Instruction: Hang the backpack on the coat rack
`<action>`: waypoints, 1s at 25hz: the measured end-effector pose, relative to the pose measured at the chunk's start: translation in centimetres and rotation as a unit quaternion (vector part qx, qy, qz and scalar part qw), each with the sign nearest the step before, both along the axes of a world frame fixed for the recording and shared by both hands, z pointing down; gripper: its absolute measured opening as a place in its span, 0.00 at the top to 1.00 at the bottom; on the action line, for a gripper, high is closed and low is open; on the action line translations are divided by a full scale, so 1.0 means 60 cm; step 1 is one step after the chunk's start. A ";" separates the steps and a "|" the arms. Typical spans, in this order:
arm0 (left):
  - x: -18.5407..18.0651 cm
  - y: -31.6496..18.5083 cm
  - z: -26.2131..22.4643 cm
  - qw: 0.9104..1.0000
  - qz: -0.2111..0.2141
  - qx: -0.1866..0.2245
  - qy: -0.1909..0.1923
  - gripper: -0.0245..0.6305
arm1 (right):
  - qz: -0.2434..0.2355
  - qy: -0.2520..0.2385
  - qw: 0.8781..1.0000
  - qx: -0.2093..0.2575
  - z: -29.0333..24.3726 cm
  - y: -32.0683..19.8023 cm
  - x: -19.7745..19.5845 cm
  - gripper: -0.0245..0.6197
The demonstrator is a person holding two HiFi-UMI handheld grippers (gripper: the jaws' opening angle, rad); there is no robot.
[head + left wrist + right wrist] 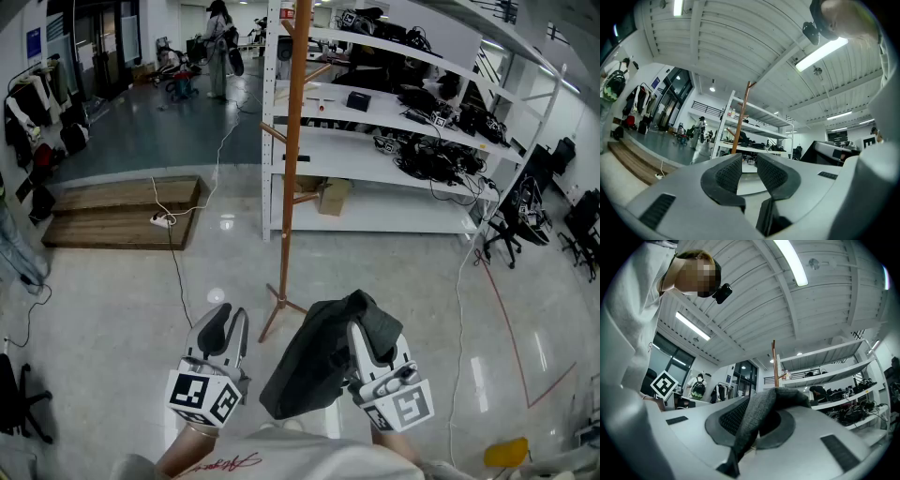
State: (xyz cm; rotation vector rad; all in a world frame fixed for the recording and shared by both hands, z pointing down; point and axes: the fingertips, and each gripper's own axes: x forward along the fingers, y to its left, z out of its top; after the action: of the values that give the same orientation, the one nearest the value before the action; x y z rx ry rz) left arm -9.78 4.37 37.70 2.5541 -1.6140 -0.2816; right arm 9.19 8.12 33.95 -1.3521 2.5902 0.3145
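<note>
While the backpack [314,370] hangs low in front of me, well short of the coat rack [292,159], all its weight rides on one fold of dark fabric. My right tool [364,330] is clenched tight on that fold. The bulk of the bag sags below and to the left of it. That is my first worry: a swing or a quick lift could drag the cloth out from between the pads and drop the bag to the floor [122,300].

My left tool [225,323] is released, its jaws a little apart with nothing between them, so nothing backs up the grip. I would judge it wise to bring it under the bag.

Further out, the rack is a thin wooden pole on a small splayed foot [279,305]. Its pegs [273,132] are short and slant upward. If I hook a loose flap and not a proper loop, the bag may slide off. If I push the load in sideways, the pole may rock or tip toward the shelving [394,122] close behind it.

A white cable [174,248] trails across the floor to the left of the foot, and I could catch it while stepping in.
</note>
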 end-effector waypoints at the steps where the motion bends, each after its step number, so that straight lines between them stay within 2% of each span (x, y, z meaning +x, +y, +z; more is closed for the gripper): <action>1: 0.000 0.000 0.002 1.000 0.000 0.000 0.001 0.82 | 0.000 0.001 1.000 0.001 0.001 -0.001 0.000 0.90; 14: -0.007 0.005 0.003 1.000 -0.006 -0.008 0.002 0.82 | -0.004 -0.001 1.000 0.002 0.000 0.003 0.003 0.90; 21: -0.001 -0.002 0.006 1.000 -0.008 -0.003 0.001 0.82 | -0.003 -0.021 1.000 0.015 -0.026 -0.006 0.077 0.90; 25: 0.009 -0.012 -0.001 1.000 -0.015 -0.003 -0.006 0.82 | -0.009 -0.010 1.000 0.012 -0.042 -0.024 0.099 0.90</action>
State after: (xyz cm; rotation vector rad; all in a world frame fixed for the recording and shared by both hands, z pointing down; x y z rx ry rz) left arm -9.25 3.66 37.62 2.5348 -1.6551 -0.2653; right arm 15.12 6.67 31.43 -1.3176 2.5724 0.3263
